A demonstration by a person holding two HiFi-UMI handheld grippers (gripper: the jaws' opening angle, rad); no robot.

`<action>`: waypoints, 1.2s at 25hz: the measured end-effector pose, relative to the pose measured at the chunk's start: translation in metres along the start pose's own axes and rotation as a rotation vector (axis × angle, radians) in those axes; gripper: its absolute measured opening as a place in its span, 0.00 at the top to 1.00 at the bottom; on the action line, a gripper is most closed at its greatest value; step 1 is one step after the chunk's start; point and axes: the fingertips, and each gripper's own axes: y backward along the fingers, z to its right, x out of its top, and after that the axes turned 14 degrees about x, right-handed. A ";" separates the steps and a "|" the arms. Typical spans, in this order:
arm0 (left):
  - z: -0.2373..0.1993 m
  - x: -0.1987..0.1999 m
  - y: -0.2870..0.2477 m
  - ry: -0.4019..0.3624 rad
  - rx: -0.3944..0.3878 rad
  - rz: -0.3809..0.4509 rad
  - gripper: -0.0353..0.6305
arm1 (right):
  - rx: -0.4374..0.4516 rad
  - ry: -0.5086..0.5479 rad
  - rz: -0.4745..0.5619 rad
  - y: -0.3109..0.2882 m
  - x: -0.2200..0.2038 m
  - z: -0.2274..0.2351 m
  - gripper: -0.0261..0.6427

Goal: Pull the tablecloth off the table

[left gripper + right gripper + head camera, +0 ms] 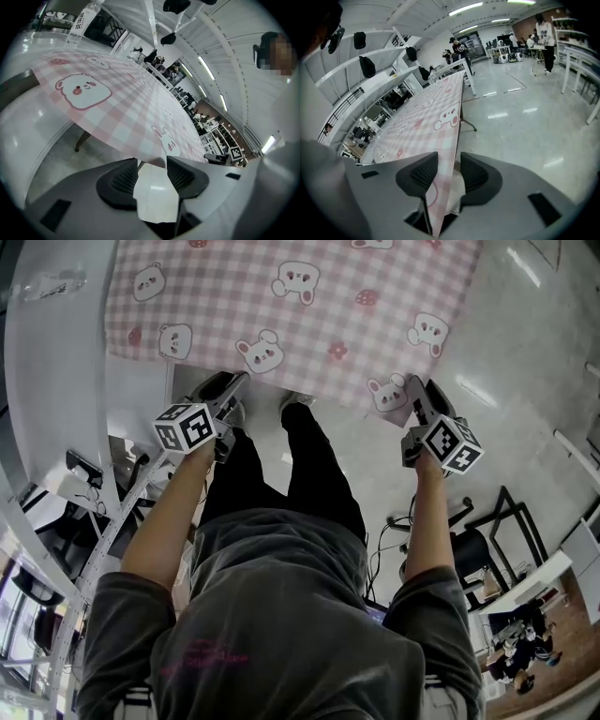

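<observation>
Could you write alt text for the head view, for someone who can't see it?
Seen from above, a person in a grey shirt reaches out with a left gripper and a right gripper, each pinching the near edge of a pink checked tablecloth printed with bears. The cloth covers part of a white table.

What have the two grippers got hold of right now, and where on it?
Both are shut on the pink checked tablecloth at its near hanging edge: the left gripper partway along it, the right gripper near its right corner.
</observation>
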 end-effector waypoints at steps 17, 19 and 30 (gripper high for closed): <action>0.006 0.004 -0.004 0.343 -0.195 0.016 0.77 | -0.021 0.021 0.030 0.000 0.008 -0.005 0.88; 0.006 0.007 -0.005 0.350 -0.201 0.017 0.76 | -0.013 0.017 0.037 -0.001 0.009 -0.005 0.91; 0.017 0.020 0.008 0.283 -0.200 0.073 0.94 | 0.005 0.036 0.051 0.003 0.013 -0.014 0.95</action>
